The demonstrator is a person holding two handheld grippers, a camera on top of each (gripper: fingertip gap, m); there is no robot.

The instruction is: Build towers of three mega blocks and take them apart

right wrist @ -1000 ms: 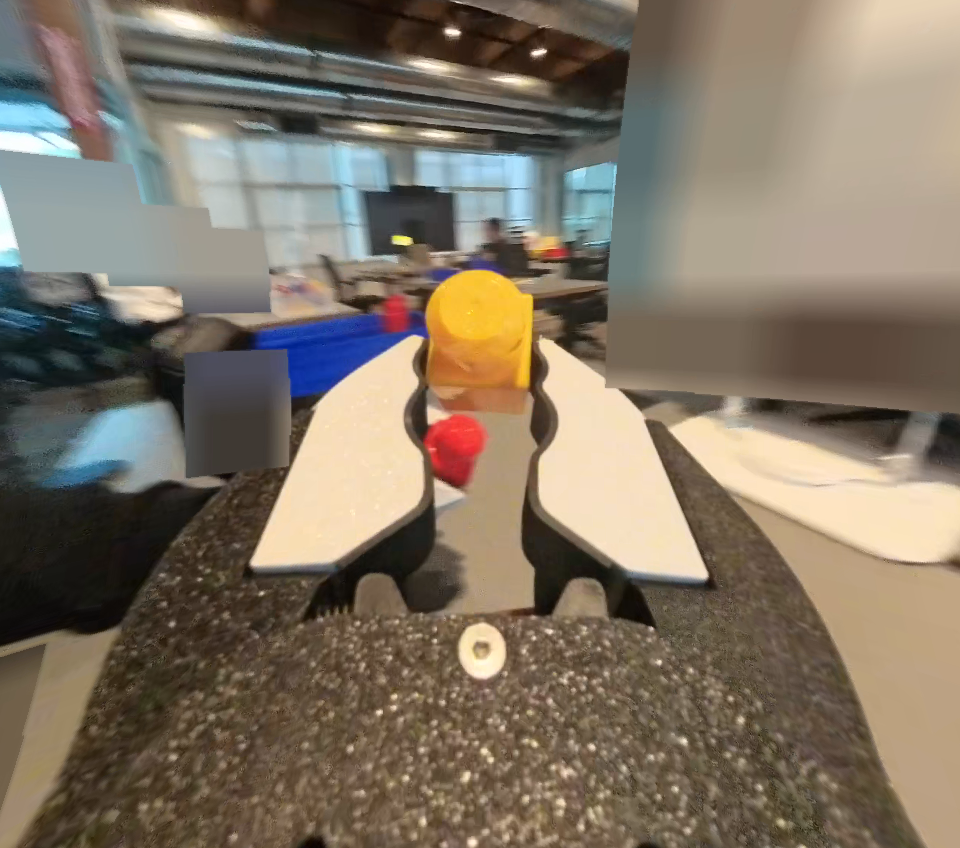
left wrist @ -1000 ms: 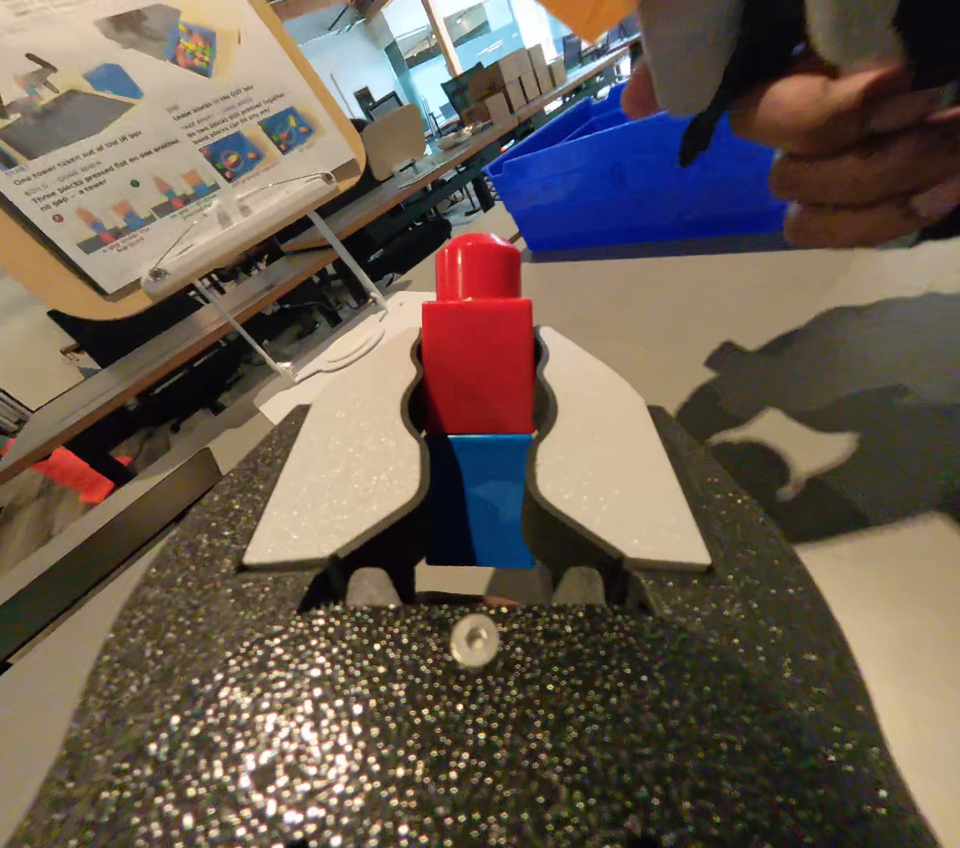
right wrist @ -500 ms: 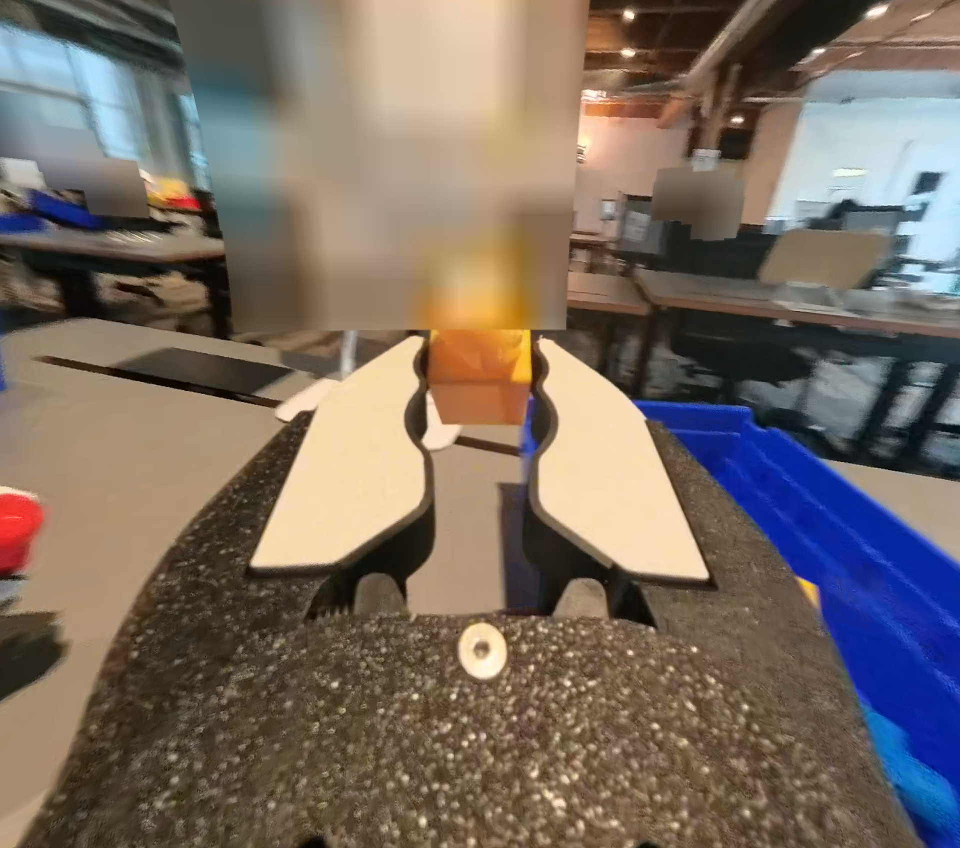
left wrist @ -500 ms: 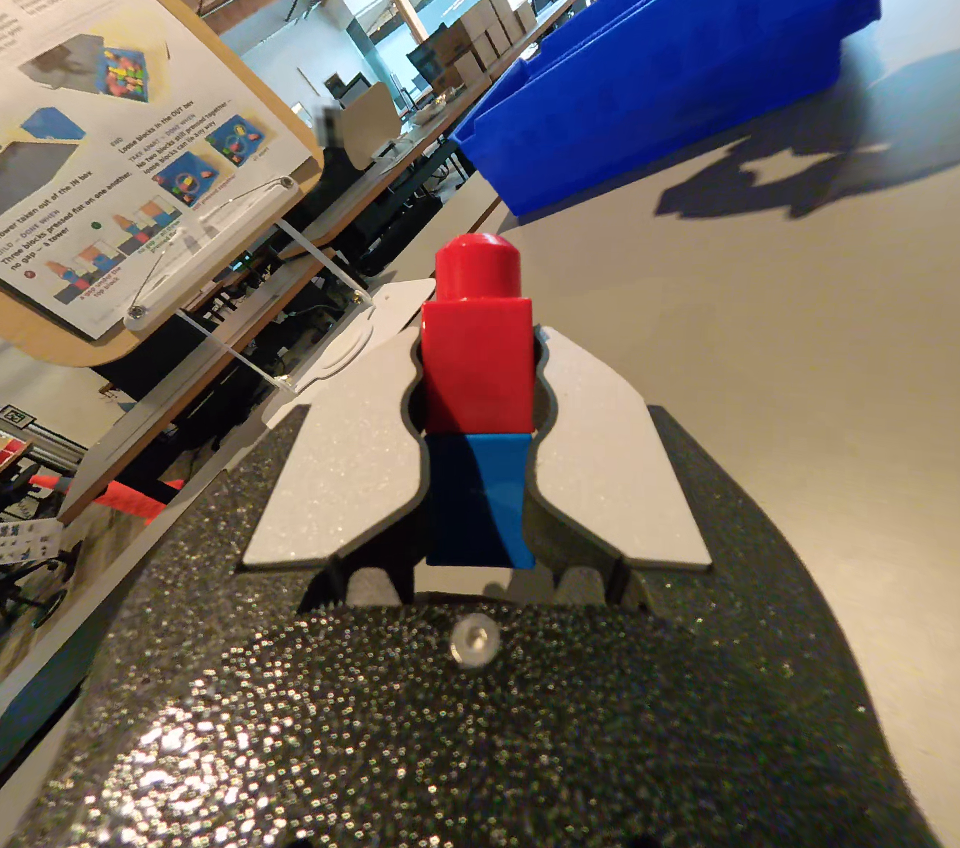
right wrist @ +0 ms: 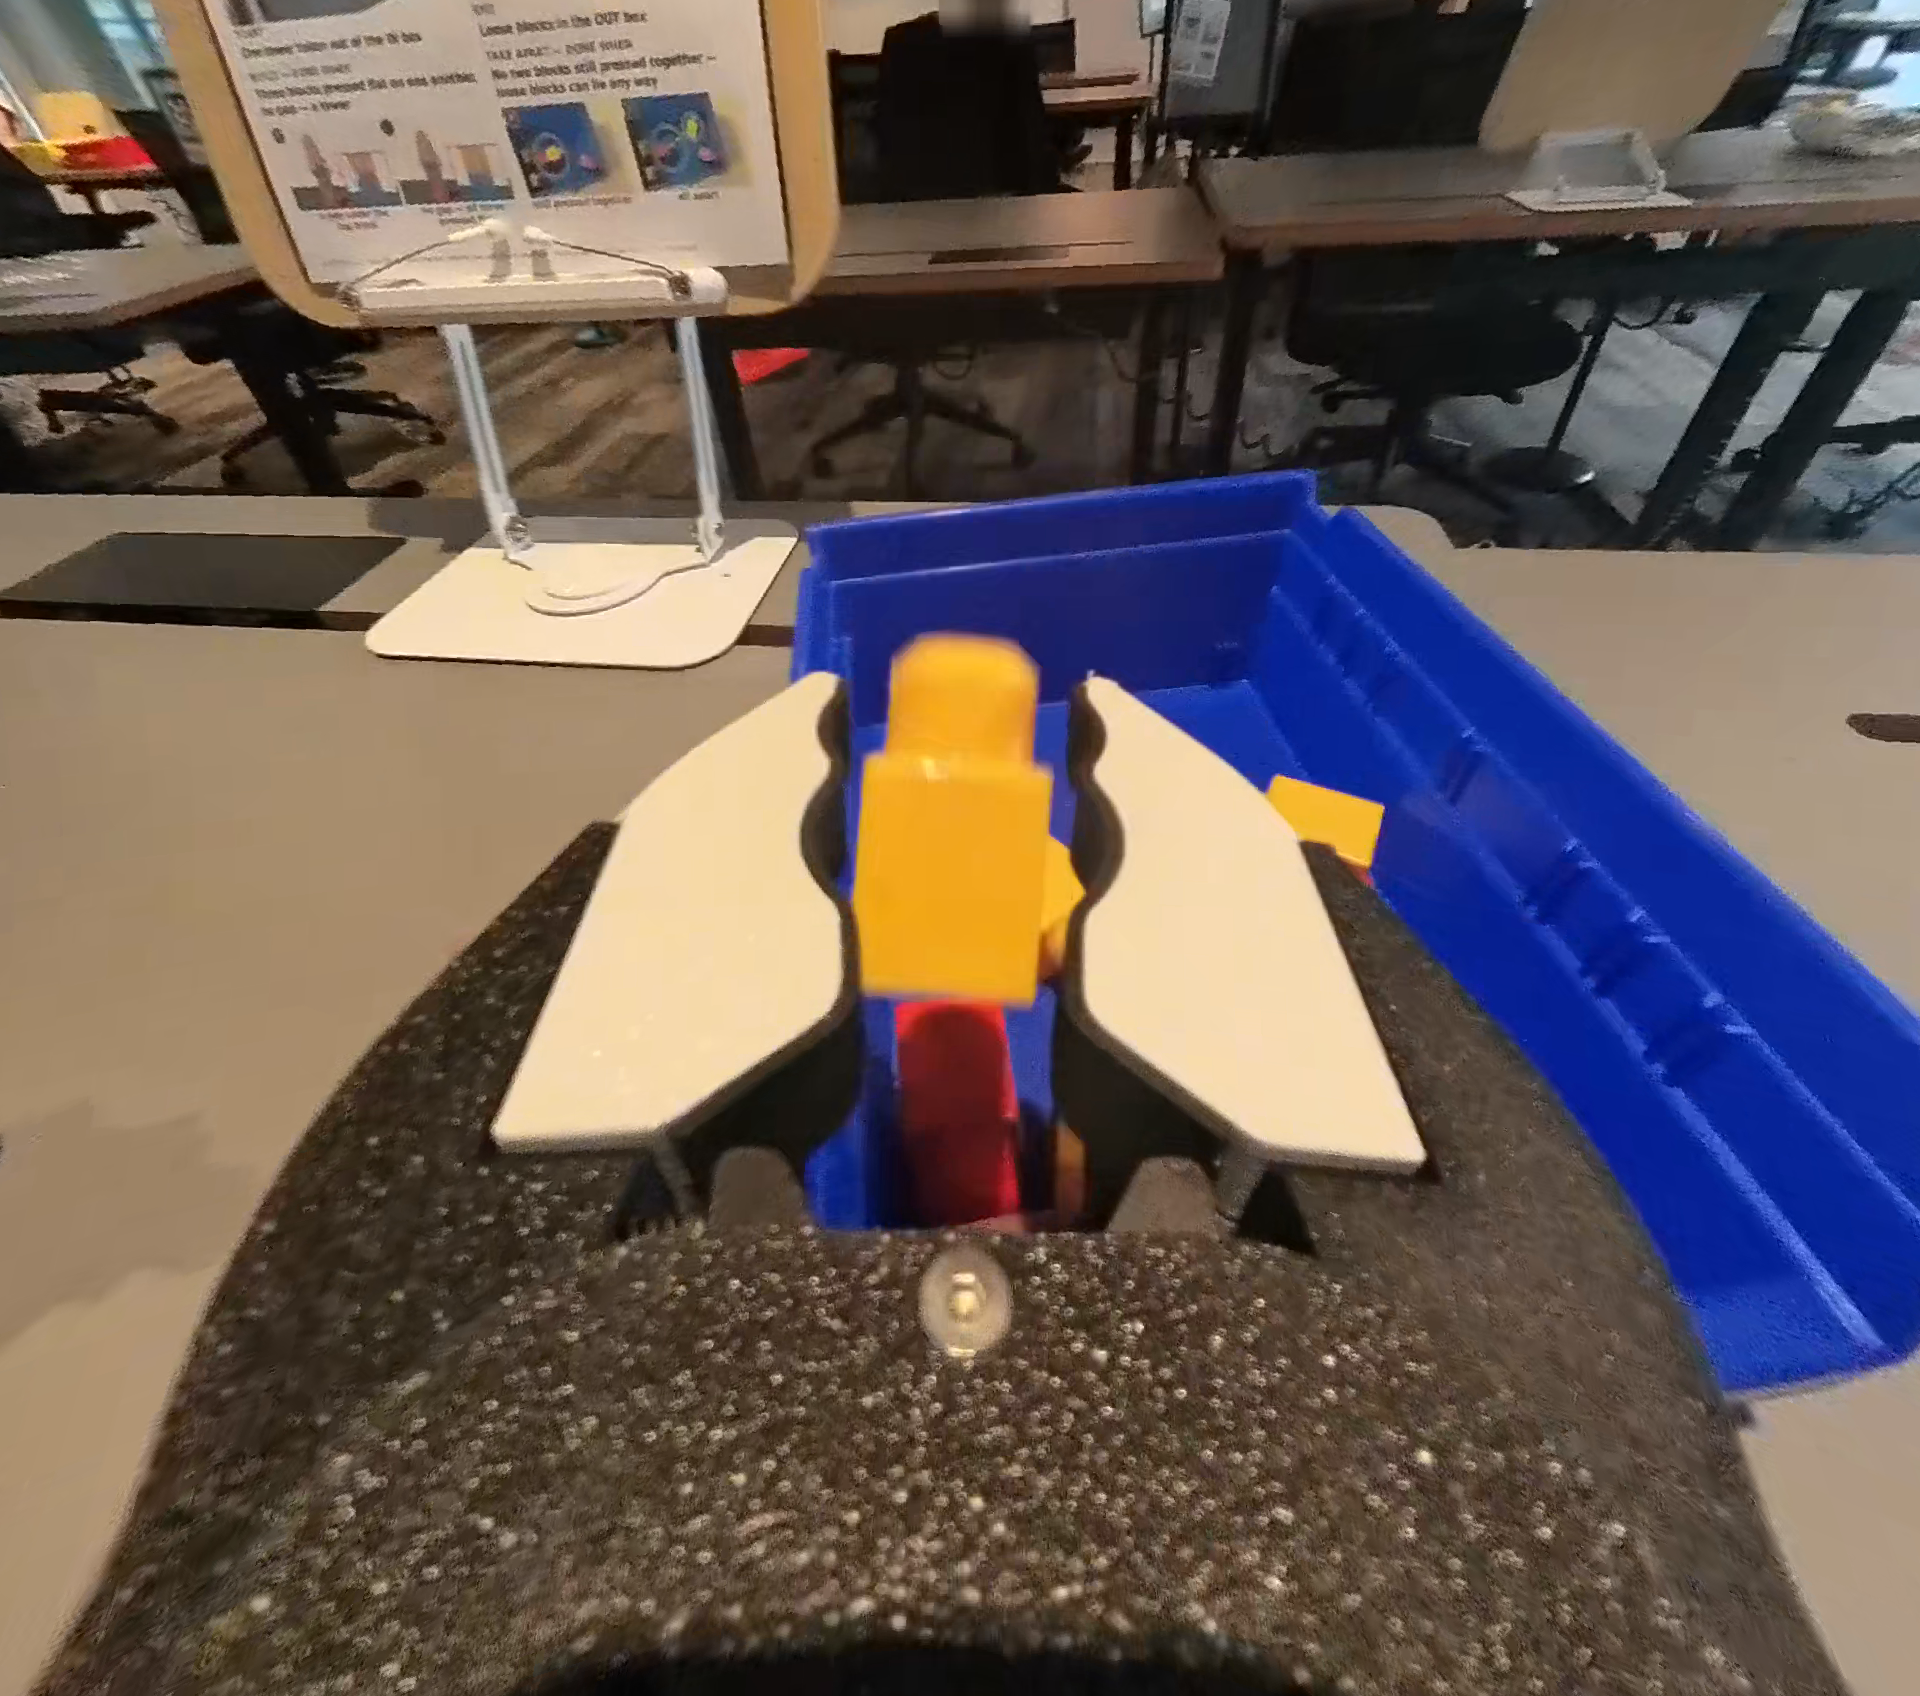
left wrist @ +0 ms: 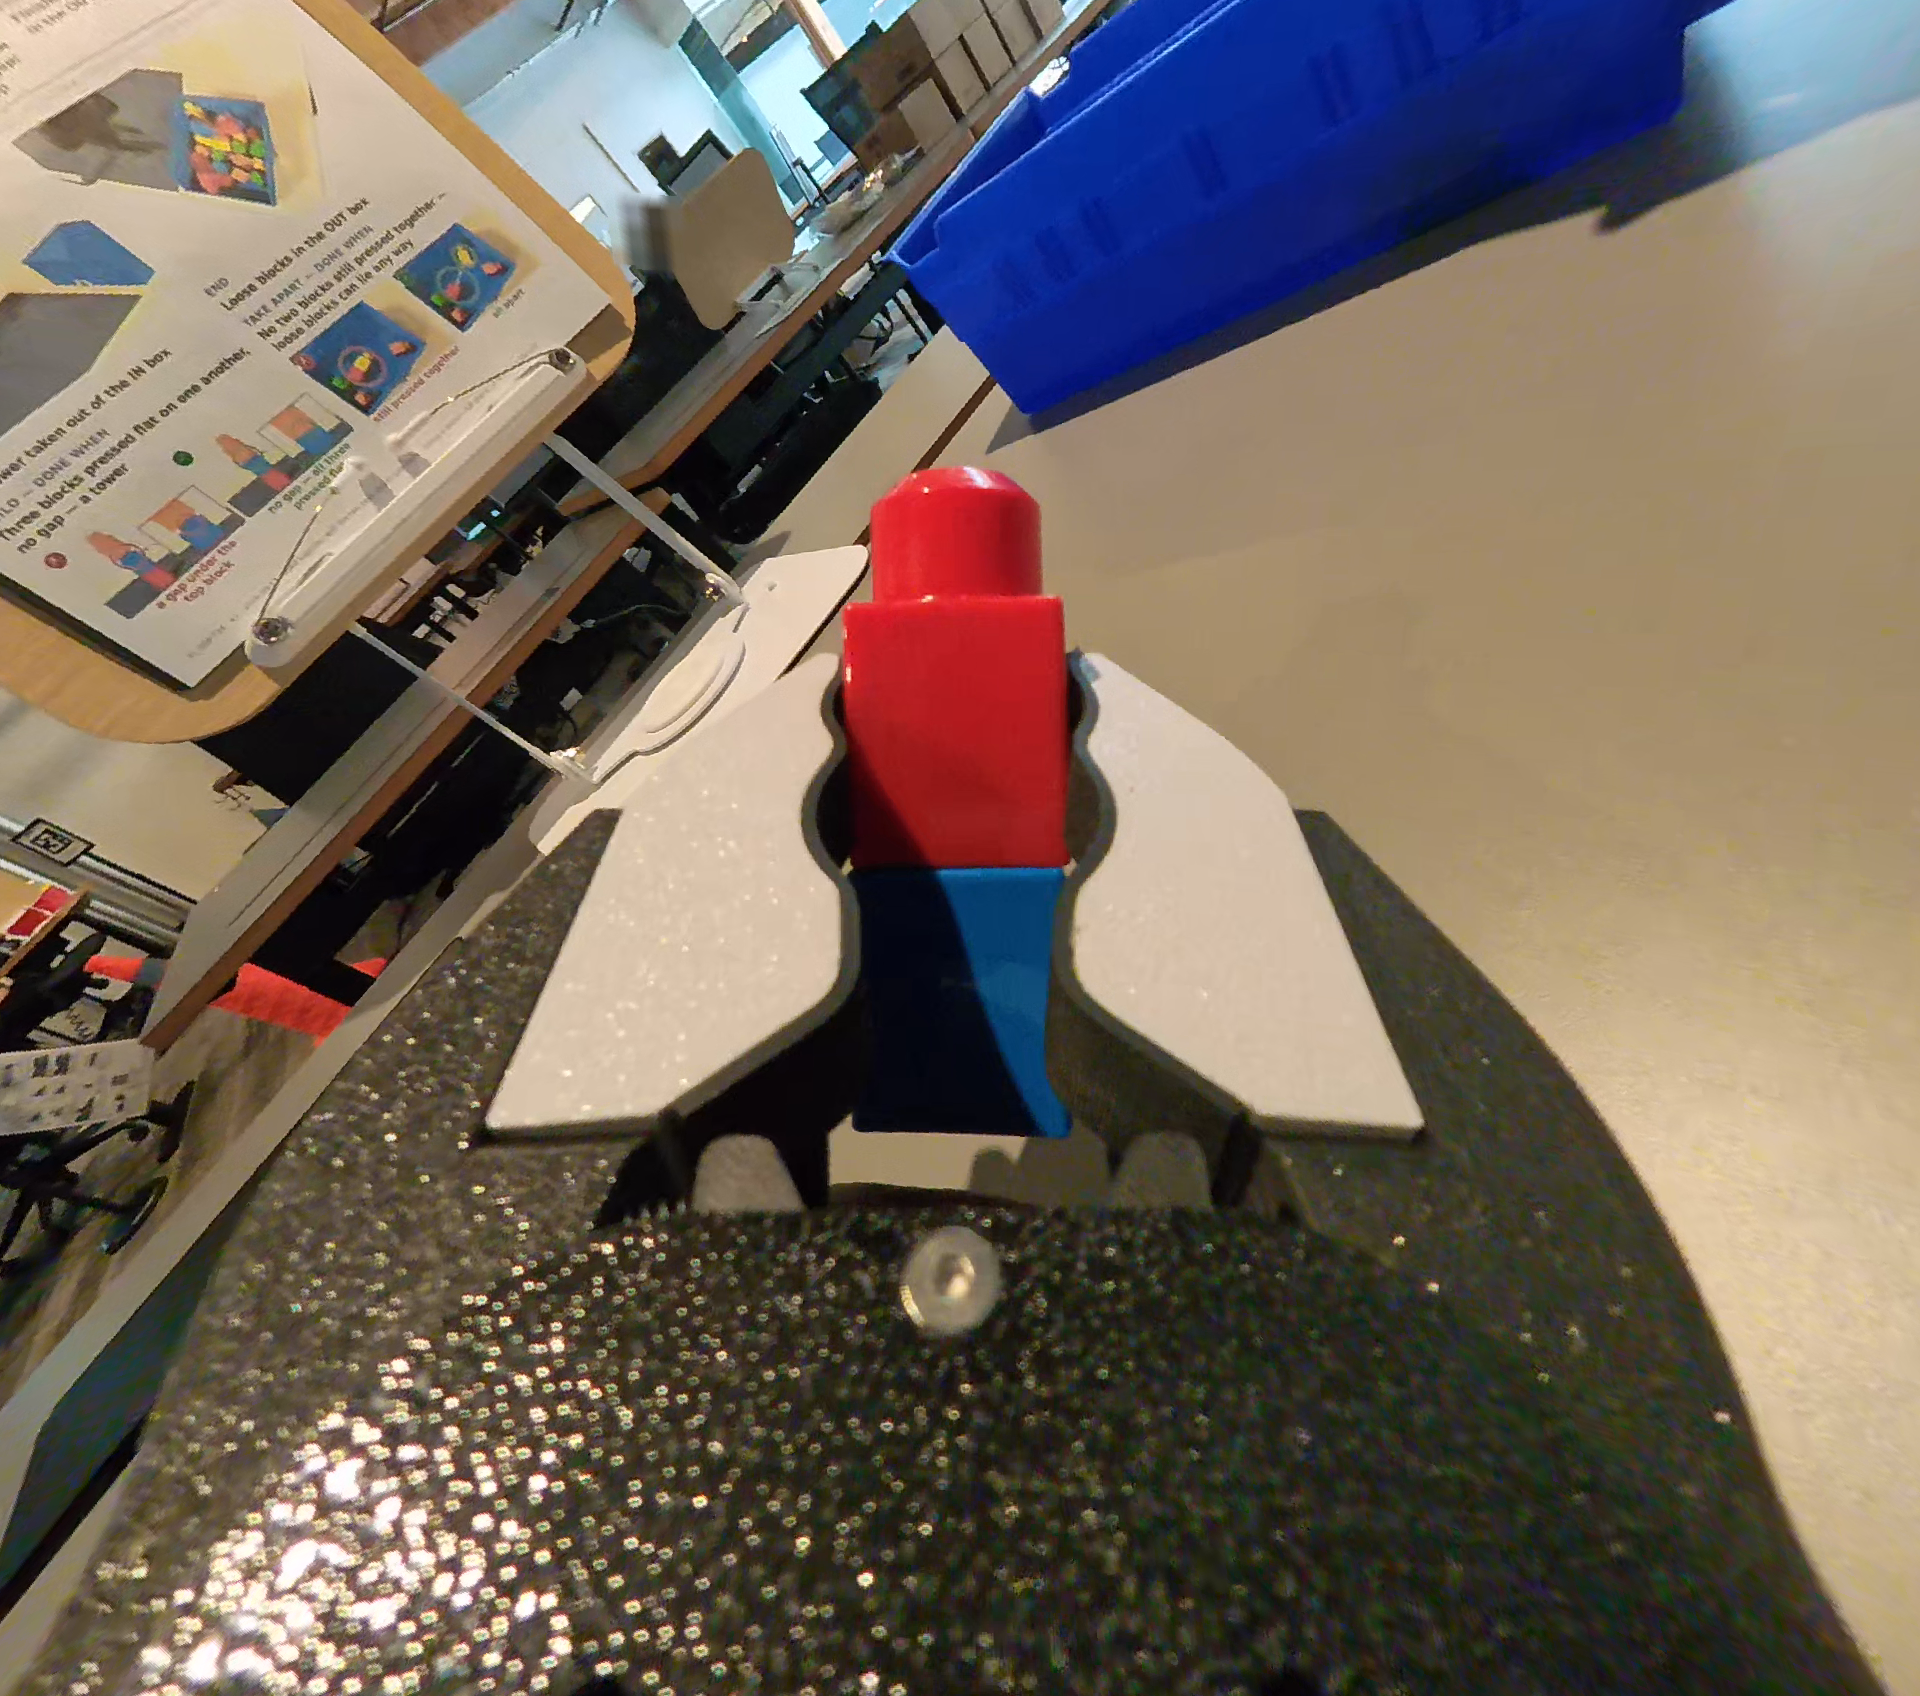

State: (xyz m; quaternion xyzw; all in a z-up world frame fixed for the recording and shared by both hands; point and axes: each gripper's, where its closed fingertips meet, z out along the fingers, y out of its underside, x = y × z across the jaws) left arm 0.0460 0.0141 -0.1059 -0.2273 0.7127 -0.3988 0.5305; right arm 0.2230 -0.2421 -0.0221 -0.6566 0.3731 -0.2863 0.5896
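My left gripper (left wrist: 956, 711) is shut on a two-block stack, a red block (left wrist: 956, 742) pressed on a blue block (left wrist: 961, 1002), and holds it low over the grey table (left wrist: 1507, 659). My right gripper (right wrist: 956, 711) hangs over the blue bin (right wrist: 1558, 867). A yellow block (right wrist: 951, 877) shows blurred between its fingers, stud pointing forward. It looks smaller than the gap, with a slit on its right side, so it is loose. Below it in the bin lie a red block (right wrist: 951, 1127) and another yellow block (right wrist: 1325, 815).
An instruction board (right wrist: 499, 36) on a white stand (right wrist: 582, 607) stands at the table's far edge left of the bin, and shows in the left wrist view (left wrist: 260, 296) too. A black panel (right wrist: 197, 571) lies far left. The bin (left wrist: 1351, 119) lies ahead-right of my left gripper. The gap from one gripper's tips to the other's is roughly 35 cm.
My right gripper has swung round to point down over the blue bin, and the yellow block has slid from its fingertips to deeper between the fingers. My left gripper tilted, stack still held.
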